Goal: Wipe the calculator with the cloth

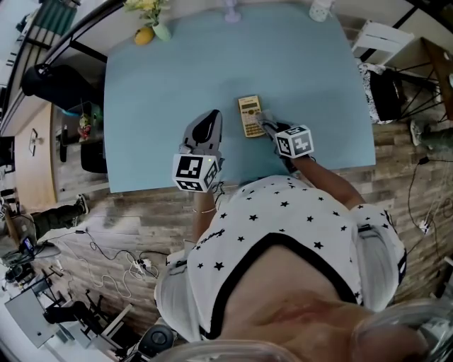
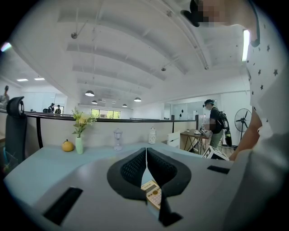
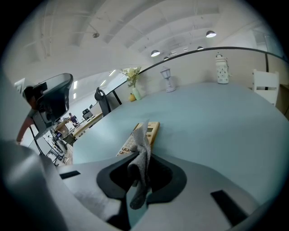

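A tan calculator (image 1: 250, 115) lies flat on the light blue table (image 1: 170, 85), near its front middle. My right gripper (image 1: 267, 127) is shut on a grey cloth (image 3: 141, 155), and the cloth's free end rests on the calculator's (image 3: 142, 135) near end. My left gripper (image 1: 210, 121) sits to the left of the calculator, jaws shut with nothing between them (image 2: 146, 163). Part of the calculator (image 2: 152, 195) shows just below those jaws in the left gripper view.
A vase of yellow flowers (image 1: 150, 15) and a yellow fruit (image 1: 144, 36) stand at the table's far left corner. A small jar (image 1: 232, 10) and a white lantern (image 1: 320, 8) stand along the far edge. A white chair (image 1: 381, 39) stands off the right side.
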`<state>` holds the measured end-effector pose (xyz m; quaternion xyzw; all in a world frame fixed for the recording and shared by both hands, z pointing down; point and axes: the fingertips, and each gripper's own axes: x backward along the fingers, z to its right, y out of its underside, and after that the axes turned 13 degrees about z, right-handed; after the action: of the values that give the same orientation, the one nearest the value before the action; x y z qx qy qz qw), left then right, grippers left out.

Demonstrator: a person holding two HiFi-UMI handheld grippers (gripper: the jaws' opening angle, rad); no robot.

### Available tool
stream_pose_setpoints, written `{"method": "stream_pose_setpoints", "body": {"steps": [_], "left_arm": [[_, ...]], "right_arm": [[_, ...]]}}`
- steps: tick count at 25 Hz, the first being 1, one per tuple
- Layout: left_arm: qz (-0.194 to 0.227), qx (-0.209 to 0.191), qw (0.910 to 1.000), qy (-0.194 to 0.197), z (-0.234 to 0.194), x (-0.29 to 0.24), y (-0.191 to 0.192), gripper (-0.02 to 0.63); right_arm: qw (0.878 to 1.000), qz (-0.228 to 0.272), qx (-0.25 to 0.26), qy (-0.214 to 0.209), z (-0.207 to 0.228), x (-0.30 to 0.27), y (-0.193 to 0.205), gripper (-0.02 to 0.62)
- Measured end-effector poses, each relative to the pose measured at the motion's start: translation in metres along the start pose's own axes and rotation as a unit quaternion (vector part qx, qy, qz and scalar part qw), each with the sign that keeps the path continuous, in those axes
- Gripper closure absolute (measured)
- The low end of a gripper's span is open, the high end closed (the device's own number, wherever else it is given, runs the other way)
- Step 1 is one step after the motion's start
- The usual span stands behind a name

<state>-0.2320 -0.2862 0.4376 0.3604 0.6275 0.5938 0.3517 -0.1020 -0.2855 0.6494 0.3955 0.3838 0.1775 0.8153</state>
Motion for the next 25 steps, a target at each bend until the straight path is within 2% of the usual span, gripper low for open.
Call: {"method": "stream_pose_setpoints", "body": {"steps": [4,10,18,25], "left_arm": [[0.0,0.0,1.0,-0.006,0.0,0.001,0.0,0.575],[-0.002,0.002,0.9998,-0.021,-0.006,0.005,0.002,0.575],[-0.002,-0.002,0.9994,-0.034,-0.016,0.005,-0.004,0.575],[-0.002,-0.003,0.9992,-0.039,-0.017,0.004,-0.006,0.575]], "right_arm": [[1.0,0.016,-0.006,-0.002,0.006,0.002,-0.015,0.548],[0.995,0.096,-0.005,-0.023,0.002,0.011,-0.078,0.548],[0.974,0.216,0.032,-0.061,-0.029,0.036,-0.171,0.549],[0.967,0.237,0.033,-0.091,-0.048,0.043,-0.187,0.549]]}}
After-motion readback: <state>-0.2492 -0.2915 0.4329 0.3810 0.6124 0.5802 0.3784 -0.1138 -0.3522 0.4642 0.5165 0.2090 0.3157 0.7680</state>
